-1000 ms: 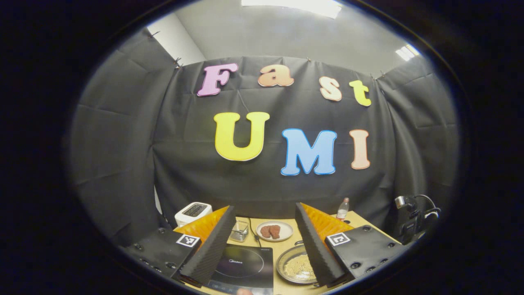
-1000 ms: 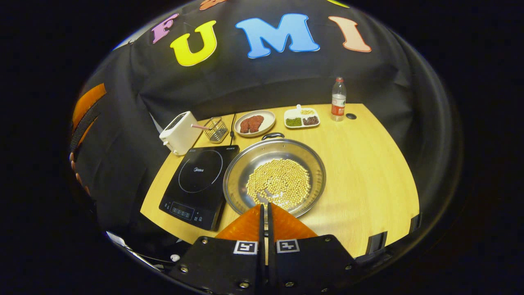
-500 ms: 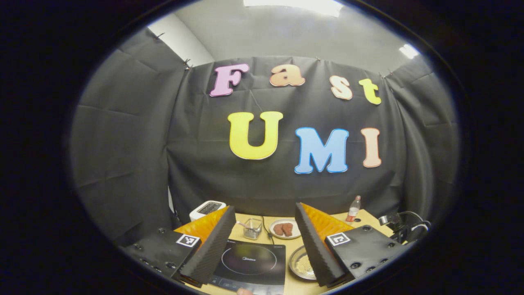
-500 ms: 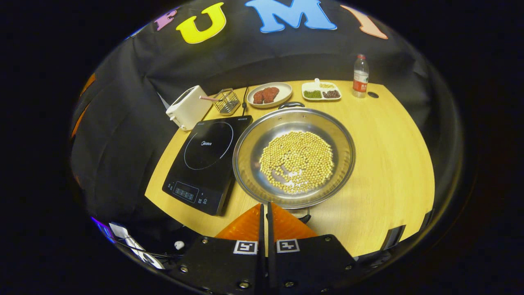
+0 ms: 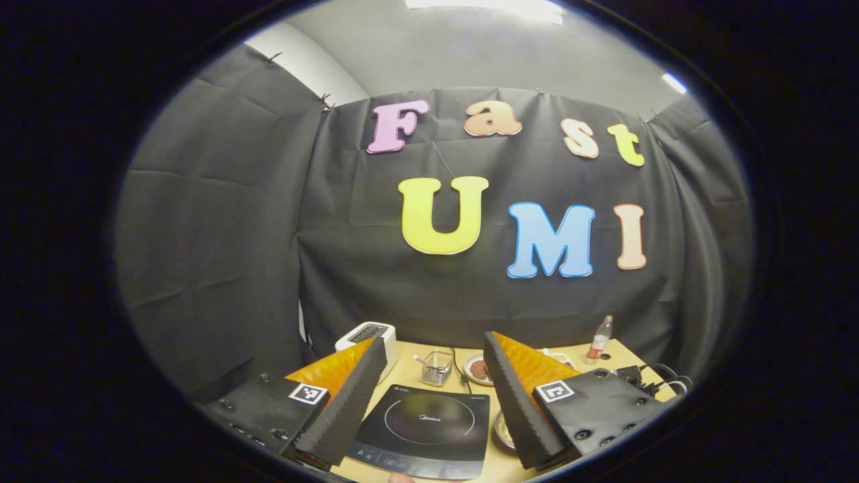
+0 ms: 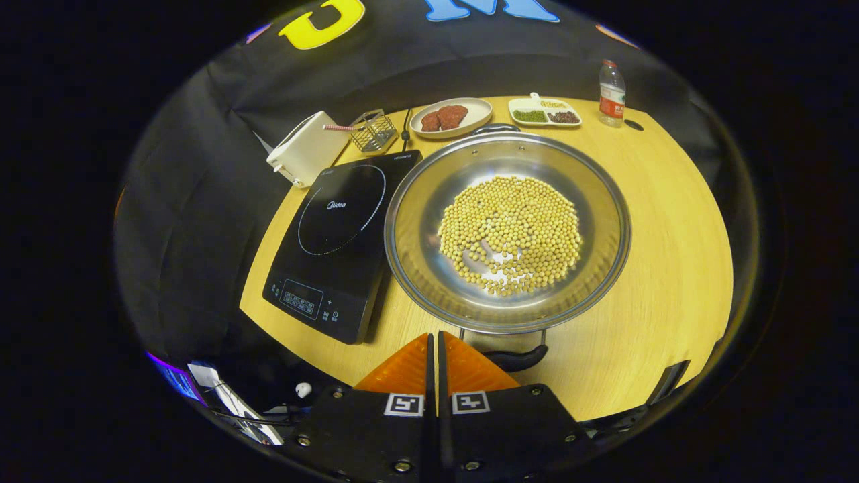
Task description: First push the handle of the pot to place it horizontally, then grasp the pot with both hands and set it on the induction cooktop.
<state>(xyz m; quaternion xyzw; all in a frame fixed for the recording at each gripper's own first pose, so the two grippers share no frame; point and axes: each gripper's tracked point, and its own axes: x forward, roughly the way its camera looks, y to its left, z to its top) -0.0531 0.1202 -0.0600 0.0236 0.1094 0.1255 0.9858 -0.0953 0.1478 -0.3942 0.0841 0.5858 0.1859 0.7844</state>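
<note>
A wide steel pot [image 6: 508, 228] holding yellow beans sits on the wooden table, right beside the black induction cooktop [image 6: 339, 235]. Its two black handles point near [image 6: 515, 357] and far [image 6: 494, 127] in the right gripper view. My right gripper [image 6: 434, 339] is shut with nothing between its fingers, its tips just left of the near handle. In the left gripper view my left gripper [image 5: 435, 372] is open and raised, with the cooktop [image 5: 424, 429] between its fingers and a sliver of the pot [image 5: 503, 429] beside the right finger.
Along the table's far edge stand a white toaster [image 6: 303, 147], a wire basket [image 6: 373, 131], a plate of red meat [image 6: 449, 116], a divided dish [image 6: 545, 113] and a bottle [image 6: 611, 84]. Bare wooden tabletop [image 6: 671, 255] lies right of the pot.
My right gripper has moved forward and down towards the pot's near handle, still shut. My left gripper has swung left, so the cooktop now sits between its fingers and the pot slips behind the right finger.
</note>
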